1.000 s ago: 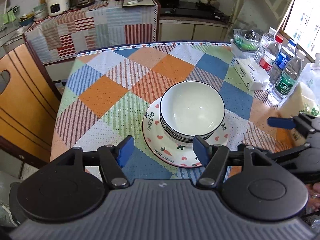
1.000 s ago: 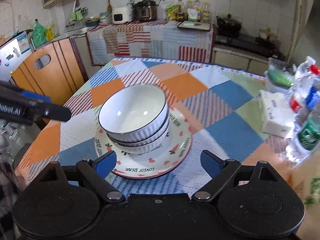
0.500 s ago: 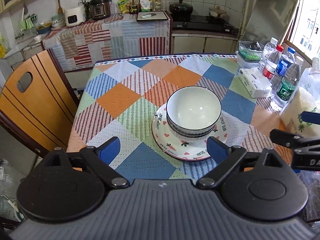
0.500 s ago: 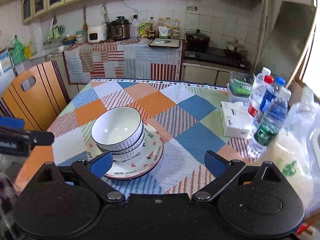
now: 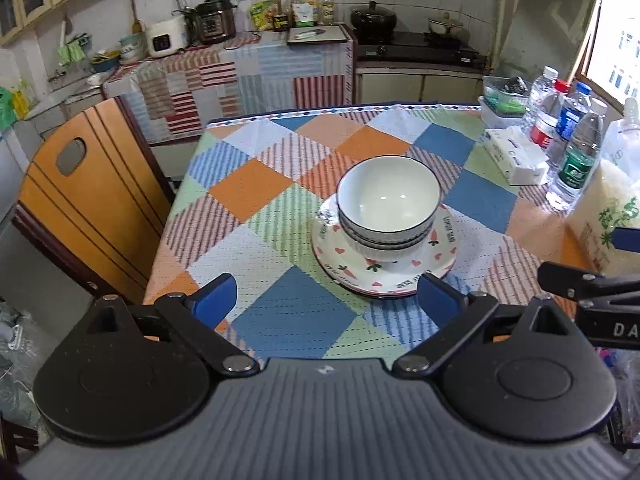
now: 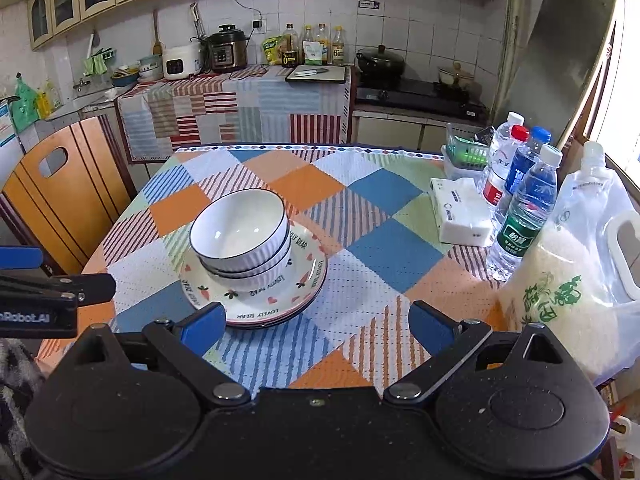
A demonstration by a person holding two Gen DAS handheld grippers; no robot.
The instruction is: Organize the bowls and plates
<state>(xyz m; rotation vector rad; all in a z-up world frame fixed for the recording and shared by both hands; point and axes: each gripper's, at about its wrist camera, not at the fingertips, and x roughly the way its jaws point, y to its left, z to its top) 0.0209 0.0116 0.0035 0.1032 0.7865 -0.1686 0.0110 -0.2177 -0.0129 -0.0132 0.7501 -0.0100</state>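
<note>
Two white bowls (image 5: 388, 204) with dark rims sit one inside the other, and the inside of the upper one is bare. They stand on a small stack of plates (image 5: 442, 250) printed with carrots, hearts and the words "LOVELY DEAR". The stack is on the worktop (image 5: 280, 312), a little toward the near side of its middle, on a checked cloth (image 5: 256, 192) of orange, blue, green and striped squares. The left gripper (image 5: 326, 296) hangs over the near edge of the worktop, in front of the plates and not touching them. Its blue fingers (image 5: 214, 298) are wide apart and are opening, and between them only the cloth and the near rim of the plates are seen. The right gripper (image 6: 318, 324) hangs beside it, to the right of the stack. Its fingers (image 6: 432, 326) are also wide apart and hold nothing, and the plates lie near the left one without contact. Along the right side of the worktop, well apart from the stack, stand a white tissue pack (image 6: 460, 216), some water bottles (image 6: 524, 208), a green basket (image 6: 466, 152) and a bag of rice (image 6: 568, 292). On the left side a wooden chair (image 5: 80, 200) is pushed close to the worktop.
</note>
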